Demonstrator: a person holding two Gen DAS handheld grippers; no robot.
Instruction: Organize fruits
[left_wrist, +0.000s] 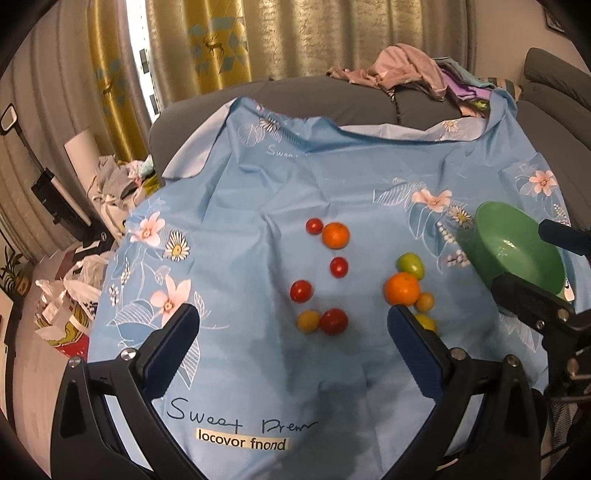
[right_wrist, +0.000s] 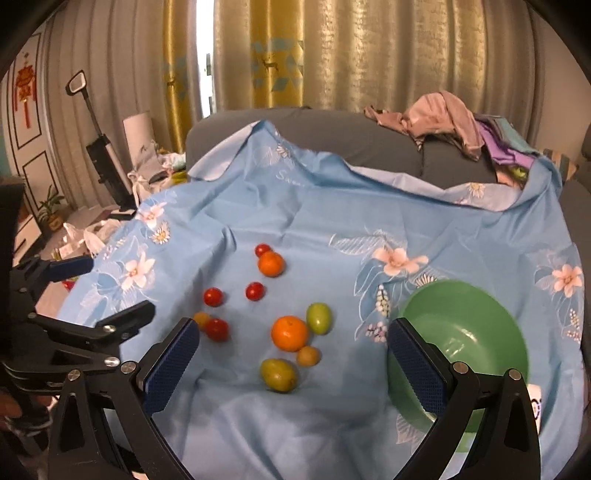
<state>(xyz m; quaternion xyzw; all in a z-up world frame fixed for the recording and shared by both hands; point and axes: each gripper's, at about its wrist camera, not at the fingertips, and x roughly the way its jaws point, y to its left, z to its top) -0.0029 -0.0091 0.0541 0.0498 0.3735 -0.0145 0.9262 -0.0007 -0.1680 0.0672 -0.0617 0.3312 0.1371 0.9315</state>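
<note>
Several small fruits lie on a blue flowered cloth (left_wrist: 258, 192): red tomatoes (left_wrist: 301, 290), two oranges (left_wrist: 402, 289) (right_wrist: 289, 333), a green fruit (left_wrist: 410, 264) (right_wrist: 318, 317) and small yellowish ones (right_wrist: 278, 374). An empty green bowl (left_wrist: 517, 251) (right_wrist: 465, 332) stands at the right. My left gripper (left_wrist: 291, 325) is open and empty, hovering just short of the fruits. My right gripper (right_wrist: 291, 339) is open and empty above the near fruits, its right finger in front of the bowl. Each gripper shows in the other's view (left_wrist: 543, 273) (right_wrist: 107, 291).
The cloth covers a table in front of a grey sofa (right_wrist: 332, 129) with a pile of clothes (right_wrist: 443, 118). Bags and clutter (left_wrist: 74, 288) lie on the floor at the left. Curtains hang behind.
</note>
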